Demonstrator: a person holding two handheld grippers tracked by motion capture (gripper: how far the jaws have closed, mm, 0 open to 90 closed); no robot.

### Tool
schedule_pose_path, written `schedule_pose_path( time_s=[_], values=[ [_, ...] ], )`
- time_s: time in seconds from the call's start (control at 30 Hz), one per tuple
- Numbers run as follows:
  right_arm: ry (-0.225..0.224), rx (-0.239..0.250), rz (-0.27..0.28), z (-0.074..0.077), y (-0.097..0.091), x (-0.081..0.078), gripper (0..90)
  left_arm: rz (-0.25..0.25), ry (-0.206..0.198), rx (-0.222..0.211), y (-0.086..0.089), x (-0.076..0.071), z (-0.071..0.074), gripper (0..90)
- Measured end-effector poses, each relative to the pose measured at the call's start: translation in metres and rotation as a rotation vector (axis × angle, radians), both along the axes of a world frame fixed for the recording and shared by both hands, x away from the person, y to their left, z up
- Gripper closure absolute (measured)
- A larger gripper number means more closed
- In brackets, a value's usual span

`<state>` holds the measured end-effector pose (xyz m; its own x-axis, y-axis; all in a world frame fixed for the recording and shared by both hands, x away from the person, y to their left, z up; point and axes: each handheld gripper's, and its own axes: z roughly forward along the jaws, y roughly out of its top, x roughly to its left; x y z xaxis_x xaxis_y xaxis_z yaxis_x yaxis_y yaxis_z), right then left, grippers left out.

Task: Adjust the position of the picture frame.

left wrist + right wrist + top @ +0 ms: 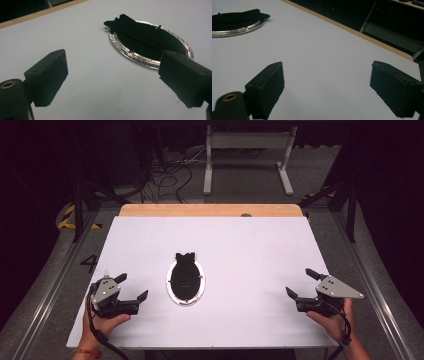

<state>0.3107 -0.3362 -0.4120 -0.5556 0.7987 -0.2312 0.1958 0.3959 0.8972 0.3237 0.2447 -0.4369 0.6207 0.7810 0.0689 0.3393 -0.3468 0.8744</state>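
An oval silver-rimmed tray lies in the middle of the white table. A flat black object lies on it, its notched end sticking out past the far rim. The left gripper view shows the same tray and black object ahead and to the right. My left gripper rests open at the table's near left, held by a hand, with nothing between its jaws. My right gripper rests open at the near right, likewise holding nothing. In the right gripper view the tray lies far off at upper left.
The white tabletop has a wooden strip along its far edge. Beyond it stand a white frame and loose cables on a dark floor. Metal rails run along both sides of the table.
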Motion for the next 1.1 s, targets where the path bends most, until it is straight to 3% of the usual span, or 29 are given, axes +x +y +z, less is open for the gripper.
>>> schedule_pose_path(
  time_s=[0.03, 0.13, 0.3, 0.37, 0.47, 0.53, 0.57, 0.63, 0.73, 0.8, 0.9, 1.0, 1.1],
  values=[
    [0.019, -0.002, 0.010, -0.001, 0.001, 0.002, 12.1, -0.005, 0.005, 0.001, -0.001, 0.000, -0.001, 12.7],
    [0.021, -0.005, 0.020, -0.001, 0.005, 0.004, 12.5, -0.020, 0.025, 0.028, -0.002, -0.002, -0.003, 14.3],
    [0.034, 0.016, 0.025, -0.001, 0.013, 0.013, 15.9, 0.000, 0.049, 0.058, 0.001, -0.004, -0.007, 19.8],
    [0.046, 0.020, 0.026, -0.001, 0.018, 0.016, 24.3, 0.013, 0.054, 0.085, 0.002, -0.002, -0.008, 26.0],
    [0.051, 0.007, 0.055, 0.001, 0.028, 0.025, 38.4, 0.018, 0.075, 0.134, 0.002, 0.005, -0.008, 42.8],
    [0.058, 0.001, 0.080, 0.002, 0.036, 0.029, 47.7, 0.023, 0.076, 0.147, 0.002, 0.012, -0.005, 57.5],
    [0.065, -0.008, 0.091, 0.003, 0.041, 0.032, 51.5, 0.020, 0.074, 0.152, 0.001, 0.015, -0.002, 60.7],
    [0.087, -0.029, 0.112, 0.001, 0.054, 0.039, 60.6, -0.020, 0.075, 0.137, 0.000, 0.022, 0.000, 75.5],
    [0.131, -0.067, 0.157, -0.002, 0.072, 0.048, 73.9, -0.050, 0.106, 0.195, -0.010, 0.036, -0.002, 86.6],
    [0.158, -0.055, 0.175, -0.001, 0.083, 0.054, 80.7, -0.074, 0.149, 0.194, -0.019, 0.046, -0.005, 89.9],
    [0.178, -0.001, 0.226, 0.002, 0.103, 0.055, 88.1, -0.107, 0.188, 0.204, -0.036, 0.060, -0.010, 90.0],
    [0.182, -0.024, 0.257, 0.000, 0.126, 0.056, 89.9, -0.116, 0.214, 0.203, -0.047, 0.072, -0.013, 90.0],
    [0.201, -0.040, 0.265, -0.005, 0.143, 0.062, 87.2, -0.100, 0.238, 0.242, -0.056, 0.080, -0.019, 90.0]
  ],
)
